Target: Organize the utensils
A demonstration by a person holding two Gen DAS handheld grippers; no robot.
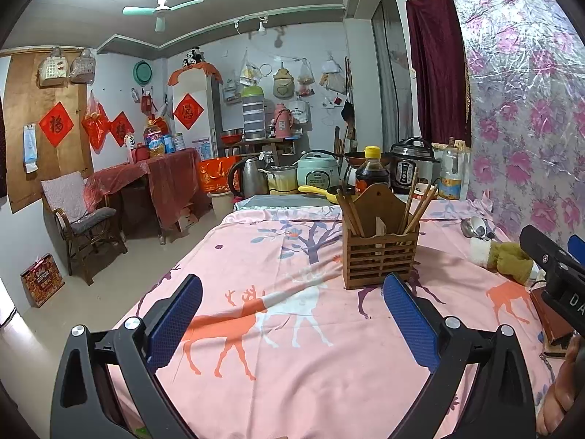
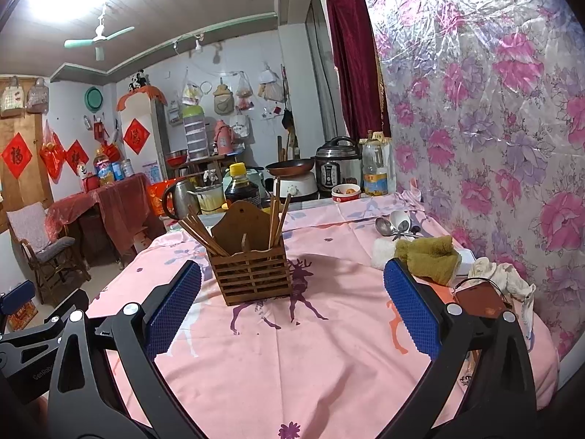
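A slatted wooden utensil holder (image 1: pixel 380 252) (image 2: pixel 252 270) stands on the pink deer-print tablecloth (image 1: pixel 292 329) (image 2: pixel 310 358), with several chopsticks (image 1: pixel 416 205) (image 2: pixel 199 234) leaning in it. Several spoons, metal and white ceramic (image 1: pixel 477 228) (image 2: pixel 395 223), lie near the wall behind the holder. My left gripper (image 1: pixel 292 314) is open and empty, just in front of and left of the holder. My right gripper (image 2: pixel 292 307) is open and empty, in front of the holder; its body shows at the right edge of the left wrist view (image 1: pixel 552 267).
An olive and white cloth (image 1: pixel 504 256) (image 2: pixel 427 259), a white rag (image 2: pixel 504 278) and a brown wallet (image 2: pixel 479 300) lie at the right by the floral wall. A soy sauce bottle (image 1: pixel 372 172), kettle (image 1: pixel 252 177), cookers (image 1: pixel 413 168) and pan (image 2: pixel 290 166) crowd the far end.
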